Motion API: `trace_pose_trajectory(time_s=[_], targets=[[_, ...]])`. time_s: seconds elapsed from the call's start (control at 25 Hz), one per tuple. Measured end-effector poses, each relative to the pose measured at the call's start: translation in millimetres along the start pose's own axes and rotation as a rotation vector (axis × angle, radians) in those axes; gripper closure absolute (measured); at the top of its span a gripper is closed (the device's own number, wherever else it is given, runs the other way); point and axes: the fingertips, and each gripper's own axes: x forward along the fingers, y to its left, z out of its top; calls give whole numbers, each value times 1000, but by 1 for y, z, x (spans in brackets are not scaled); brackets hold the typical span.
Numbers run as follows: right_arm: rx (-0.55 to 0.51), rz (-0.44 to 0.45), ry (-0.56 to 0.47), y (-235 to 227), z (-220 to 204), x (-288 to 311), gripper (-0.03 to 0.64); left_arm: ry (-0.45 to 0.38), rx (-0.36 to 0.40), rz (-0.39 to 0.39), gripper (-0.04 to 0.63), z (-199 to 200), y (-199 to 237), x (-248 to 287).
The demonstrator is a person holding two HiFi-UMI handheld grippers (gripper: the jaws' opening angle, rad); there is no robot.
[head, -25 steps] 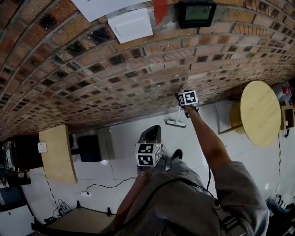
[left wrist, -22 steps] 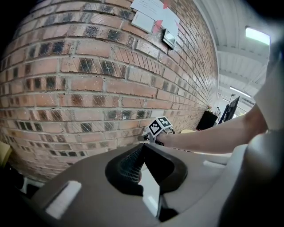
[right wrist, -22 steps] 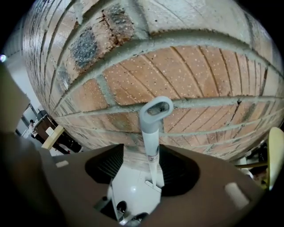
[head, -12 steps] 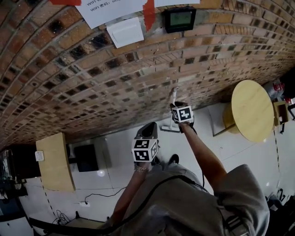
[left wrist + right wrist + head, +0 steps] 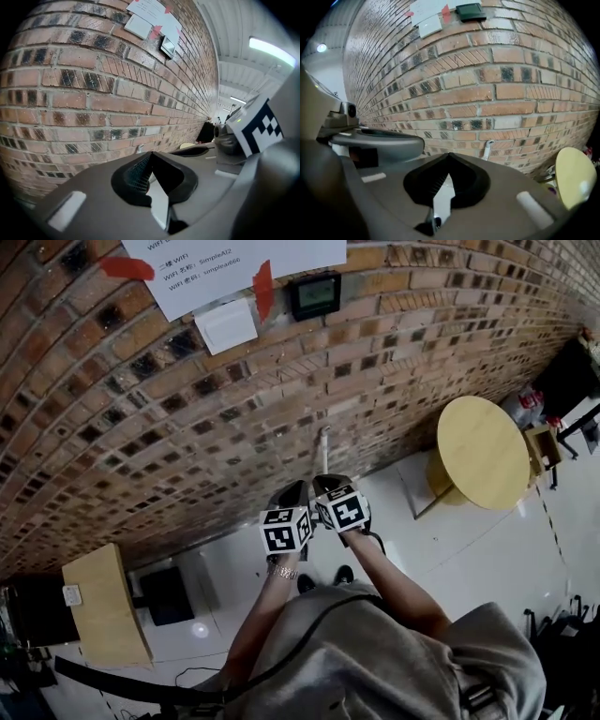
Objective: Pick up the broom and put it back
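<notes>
Broom (image 5: 322, 451) propped upright vs. brick wall (image 5: 169, 418); only a pale stretch of handle on show in head view; head & lower shaft hidden behind the grippers; in right gripper view just a short stub of handle poking over the gripper body at 1 o'clock of the jaws, rest cut off.

Right gripper (image 5: 325, 481) right at 6 o'clock of the handle, not holding it; jaws just closed, pressed together w/ nothing btwn them. Left gripper (image 5: 297, 487) close beside at 9 o'clock of the right one; jaws likewise together, empty.

Round wooden table (image 5: 478, 451) at 3 o'clock of the grippers, near the wall. Wooden cabinet (image 5: 98, 606) at 8 o'clock; black box (image 5: 167, 594) just beside it, kind unclear.

Up the wall at 12 o'clock: small dark screen (image 5: 314, 294); white plate (image 5: 225, 324); paper notice (image 5: 234, 259) w/ red tape, top cut off, print too small to read.
</notes>
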Motion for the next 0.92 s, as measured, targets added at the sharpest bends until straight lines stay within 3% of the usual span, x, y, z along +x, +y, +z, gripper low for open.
trace_pose_trajectory(time_s=[0.48,0.92], targets=[[71,-82,-111,2,4,-49,614,-20,29,-81,591,-1,-32,-7],[75,-68,-112,4,-1,-58,614,-39,40,-108,591,2,-46,-4]])
